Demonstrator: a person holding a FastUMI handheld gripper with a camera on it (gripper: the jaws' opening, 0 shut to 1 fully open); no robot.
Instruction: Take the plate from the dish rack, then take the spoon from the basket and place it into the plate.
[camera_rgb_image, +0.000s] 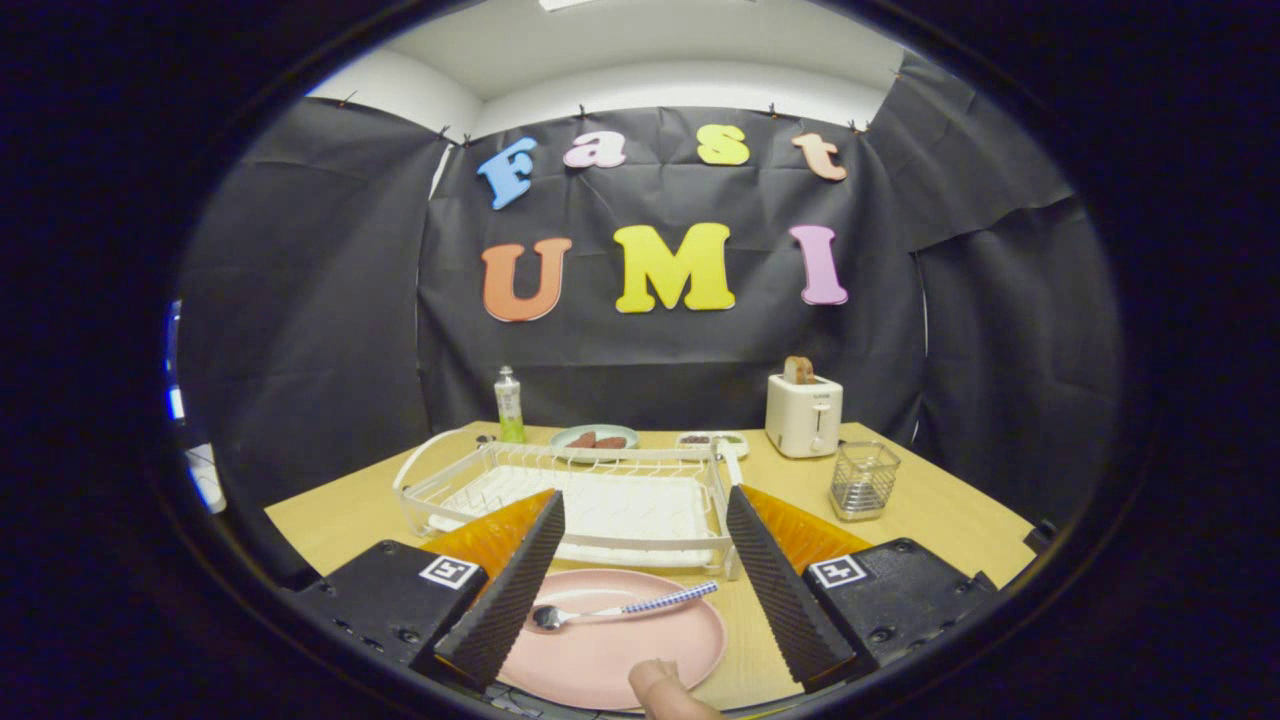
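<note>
Hovering low over the table, the gripper (640, 575) has its fingers spread wide with nothing between them but air. In the lower centre of the frame sits the pink plate (610, 650), flat on the wooden table (940, 520), and the spoon (620, 606) lies across its far side, bowl to the left, checked handle angling up to the right. So by the look of it the task's placing is done; what's left is a clean exit.

A fingertip (660, 685) pokes in at the bottom edge, right against the plate's near rim, so any move should mind that person's hand.

To finish well, I'd lift straight up and back, fingers kept apart, so neither one clips the spoon handle or nudges the plate.

Just beyond the plate, mid-frame, the white dish rack (580, 490) stands empty, its front rail close to the plate's far rim: little room forward. Right of centre, the wire basket (865, 480) stands apart on open wood. Farther back along the wall are a green bottle (509, 405), a dish of food (593, 438) and a toaster (804, 412). Bare wood lies to the left of the rack and to the right near the basket.
</note>
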